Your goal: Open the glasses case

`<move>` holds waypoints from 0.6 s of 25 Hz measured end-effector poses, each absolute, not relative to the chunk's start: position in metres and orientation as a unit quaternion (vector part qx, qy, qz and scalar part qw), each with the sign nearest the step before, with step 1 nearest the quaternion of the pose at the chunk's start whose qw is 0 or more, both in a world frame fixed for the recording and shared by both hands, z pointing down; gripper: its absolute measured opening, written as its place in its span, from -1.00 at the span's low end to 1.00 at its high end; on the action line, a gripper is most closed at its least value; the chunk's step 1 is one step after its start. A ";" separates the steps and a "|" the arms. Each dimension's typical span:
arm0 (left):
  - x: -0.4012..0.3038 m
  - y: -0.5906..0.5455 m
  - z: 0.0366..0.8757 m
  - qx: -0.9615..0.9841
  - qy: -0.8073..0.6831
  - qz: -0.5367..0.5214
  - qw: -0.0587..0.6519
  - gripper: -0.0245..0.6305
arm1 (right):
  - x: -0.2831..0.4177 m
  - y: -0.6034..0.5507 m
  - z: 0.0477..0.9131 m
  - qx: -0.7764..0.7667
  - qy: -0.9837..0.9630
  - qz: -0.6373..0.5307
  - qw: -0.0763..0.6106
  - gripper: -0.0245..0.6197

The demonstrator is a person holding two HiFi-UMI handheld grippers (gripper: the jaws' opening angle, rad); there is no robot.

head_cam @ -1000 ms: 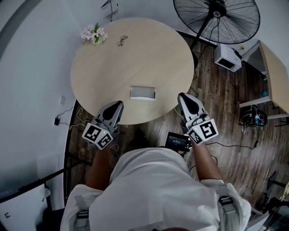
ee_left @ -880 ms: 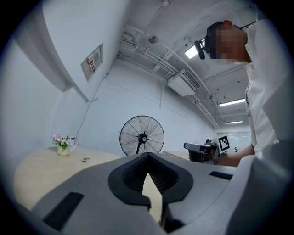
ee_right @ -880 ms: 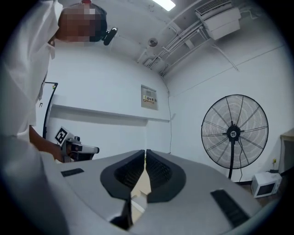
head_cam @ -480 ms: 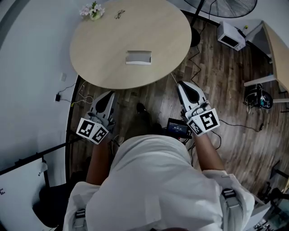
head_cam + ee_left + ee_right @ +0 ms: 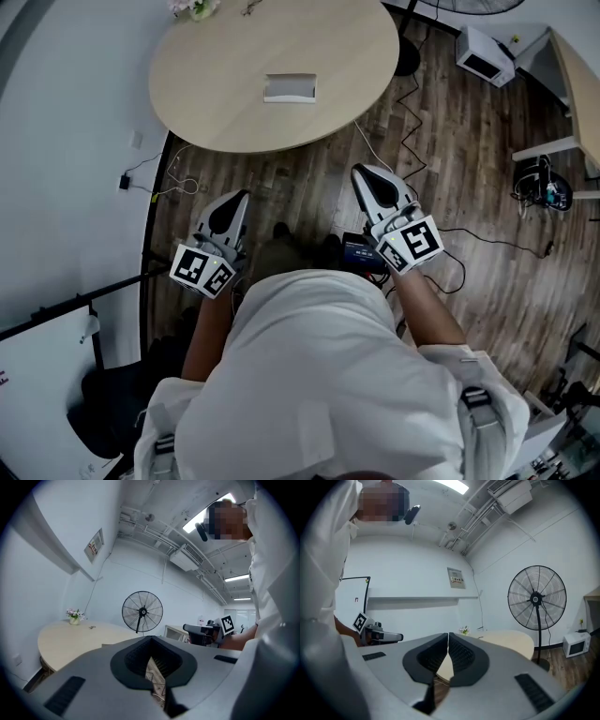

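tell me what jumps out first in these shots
The round table fills the head view's top, with the pale glasses case lying near its middle. Below it, over the wood floor, the left gripper and right gripper are both shut and empty, short of the table.

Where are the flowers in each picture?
Head view: flowers at the top edge, left of centre.
Left gripper view: far left, halfway down.
Right gripper view: tiny, near the centre.
Shared landmark: they stand on the round table.
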State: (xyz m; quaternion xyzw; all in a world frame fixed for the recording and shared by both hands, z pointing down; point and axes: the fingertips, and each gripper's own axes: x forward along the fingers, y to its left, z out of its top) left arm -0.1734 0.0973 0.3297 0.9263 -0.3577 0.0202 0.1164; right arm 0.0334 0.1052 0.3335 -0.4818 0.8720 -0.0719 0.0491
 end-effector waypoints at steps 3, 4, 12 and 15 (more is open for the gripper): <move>-0.180 0.095 0.335 0.928 -0.354 0.020 0.113 -0.88 | 0.027 0.108 0.335 -0.500 0.862 -0.071 0.039 -0.84; -0.181 0.093 0.336 0.928 -0.354 0.019 0.114 -0.88 | 0.028 0.108 0.335 -0.507 0.858 -0.071 0.035 -0.84; -0.214 0.056 0.323 0.920 -0.384 0.011 0.081 -0.88 | 0.019 0.094 0.334 -0.572 0.816 -0.088 0.015 -0.84; -0.228 0.045 0.322 0.915 -0.395 0.001 0.082 -0.88 | 0.009 0.091 0.335 -0.578 0.812 -0.086 0.003 -0.84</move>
